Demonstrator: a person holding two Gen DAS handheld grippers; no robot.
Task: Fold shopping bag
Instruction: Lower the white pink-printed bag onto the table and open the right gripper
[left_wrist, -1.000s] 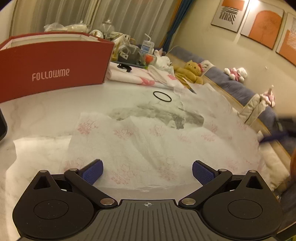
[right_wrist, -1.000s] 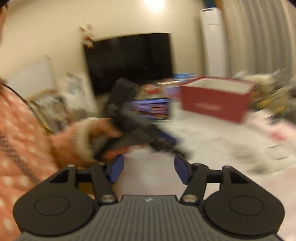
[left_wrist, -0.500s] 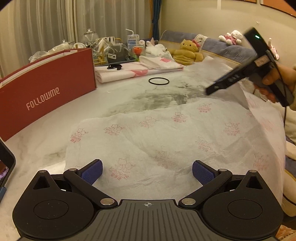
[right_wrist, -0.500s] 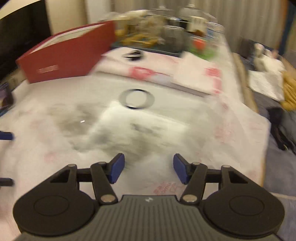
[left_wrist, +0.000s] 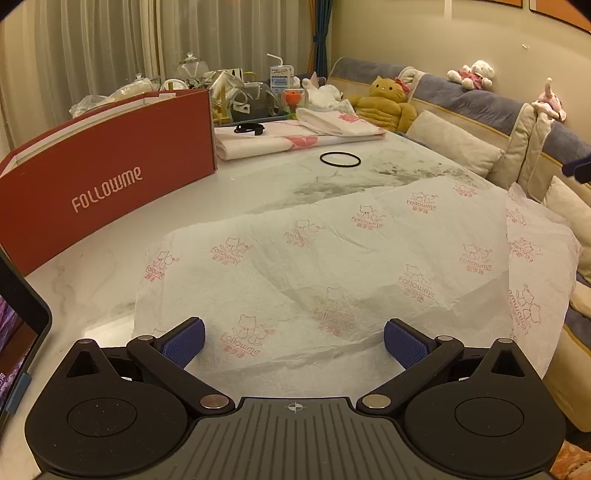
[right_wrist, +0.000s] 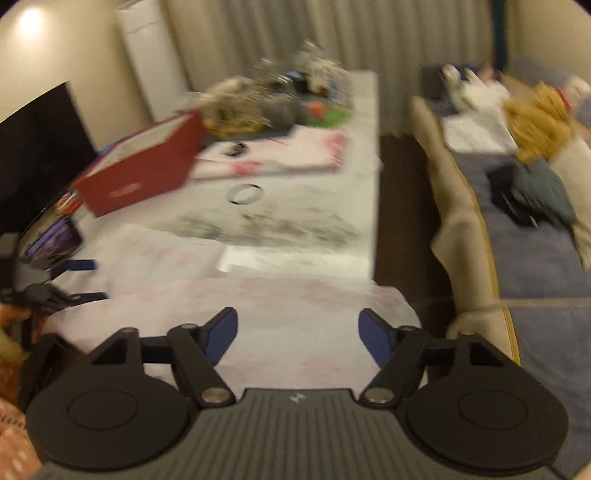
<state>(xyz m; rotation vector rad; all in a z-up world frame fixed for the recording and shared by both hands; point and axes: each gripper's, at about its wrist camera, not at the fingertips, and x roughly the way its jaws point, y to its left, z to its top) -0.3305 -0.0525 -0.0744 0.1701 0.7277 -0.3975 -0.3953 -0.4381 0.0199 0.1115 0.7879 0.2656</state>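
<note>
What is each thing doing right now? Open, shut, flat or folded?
Left gripper: open, holding nothing.
Right gripper: open, holding nothing.
Shopping bag: spread out, wrinkled, one end hanging off the table.
Red box: open on top.
Tablet: screen on.

Your right wrist view was smeared with motion blur, so the print on the shopping bag (right_wrist: 295, 295) was just pink smudges and the lettering on the red box (right_wrist: 140, 177) couldn't be read. The clutter (right_wrist: 273, 96) at the far end of the table was a mush, no telling what any of it was. Your left gripper (right_wrist: 79, 278) only poked in at the left edge there, mostly cut off. In the left wrist view, the tablet (left_wrist: 18, 332) was chopped by the left edge, and the bag's near edge was hidden behind the gripper body.
</note>
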